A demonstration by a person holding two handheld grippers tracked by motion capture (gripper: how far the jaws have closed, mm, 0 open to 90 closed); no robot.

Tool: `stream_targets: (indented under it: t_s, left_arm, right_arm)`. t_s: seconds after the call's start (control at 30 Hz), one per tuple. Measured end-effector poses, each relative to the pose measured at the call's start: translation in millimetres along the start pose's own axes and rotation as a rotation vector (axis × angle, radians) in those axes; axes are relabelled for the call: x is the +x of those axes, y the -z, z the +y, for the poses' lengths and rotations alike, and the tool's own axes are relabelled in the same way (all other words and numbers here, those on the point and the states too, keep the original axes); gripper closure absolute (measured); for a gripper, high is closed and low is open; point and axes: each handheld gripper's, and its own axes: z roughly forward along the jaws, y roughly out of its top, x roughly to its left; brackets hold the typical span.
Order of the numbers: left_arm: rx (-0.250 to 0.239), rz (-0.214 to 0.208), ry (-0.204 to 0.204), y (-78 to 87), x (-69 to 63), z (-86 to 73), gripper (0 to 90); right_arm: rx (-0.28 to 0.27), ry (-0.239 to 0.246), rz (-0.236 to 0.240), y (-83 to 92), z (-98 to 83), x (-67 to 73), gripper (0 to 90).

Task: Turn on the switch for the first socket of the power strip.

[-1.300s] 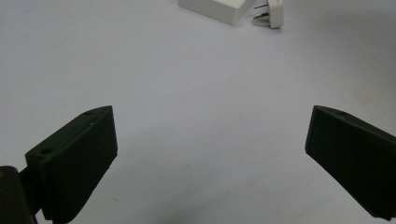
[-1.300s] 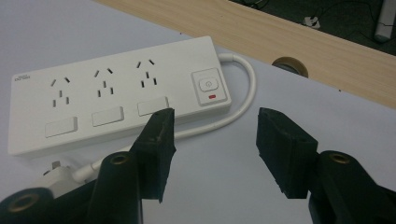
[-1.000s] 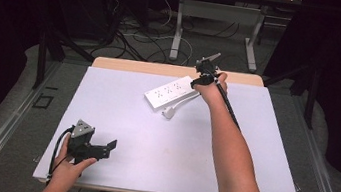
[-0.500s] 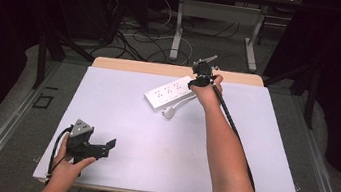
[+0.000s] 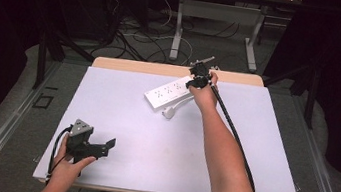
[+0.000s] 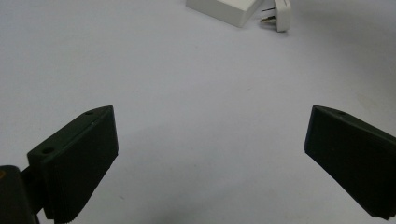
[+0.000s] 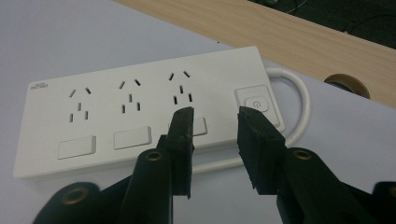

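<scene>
The right gripper (image 7: 215, 128) hovers over the power strip (image 7: 140, 116) near the table's (image 5: 119, 119) far edge. Its jaws, nothing between them, have just been closing. The left gripper (image 6: 210, 154) gapes empty by the near left corner.

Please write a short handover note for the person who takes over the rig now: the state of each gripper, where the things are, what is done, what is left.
Left gripper: open, holds nothing, resting at the near left of the table.
Right gripper: over the white power strip at the far edge, near its switch; jaws have just been closing, a gap remains, nothing gripped.
White plug: lies loose beside the strip.
Done: the reach to the strip.
Left: probably grasp the strip or press its switch.
</scene>
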Motion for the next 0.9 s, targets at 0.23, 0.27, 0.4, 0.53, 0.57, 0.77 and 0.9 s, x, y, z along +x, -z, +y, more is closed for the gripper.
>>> stream_targets:
  t_s: [0.23,0.27,0.4,0.53,0.57,0.77,0.9]
  left_arm:
    - [0.007,0.009,0.000,0.3,-0.4,-0.8,2.7]
    - [0.005,0.010,0.000,0.4,-0.5,-1.0,2.7]
    - [0.005,0.011,0.000,0.5,-0.8,-1.2,2.8]
    - [0.006,0.010,-0.006,0.7,-1.1,-1.0,2.9]
    - [0.002,0.012,-0.005,0.3,-1.4,-1.2,2.9]
    - [0.003,0.013,-0.001,1.0,-1.0,-1.1,3.0]
    - [0.001,0.014,0.000,1.0,-1.0,-1.0,3.0]
  right_arm:
    - [-0.005,0.008,0.027,-4.7,-1.4,2.1,77.5]
    - [-0.007,0.009,0.028,-4.9,-1.3,3.0,78.9]
    - [-0.026,0.017,0.031,-4.6,-1.5,4.1,84.8]
    - [-0.033,0.015,0.036,-6.4,-1.7,4.4,88.3]
    - [-0.040,0.013,0.037,-8.1,-3.0,4.5,90.0]
    - [-0.034,0.012,0.033,-19.1,-9.2,4.6,90.0]
    - [-0.018,0.006,0.027,-25.1,-11.8,4.0,90.0]
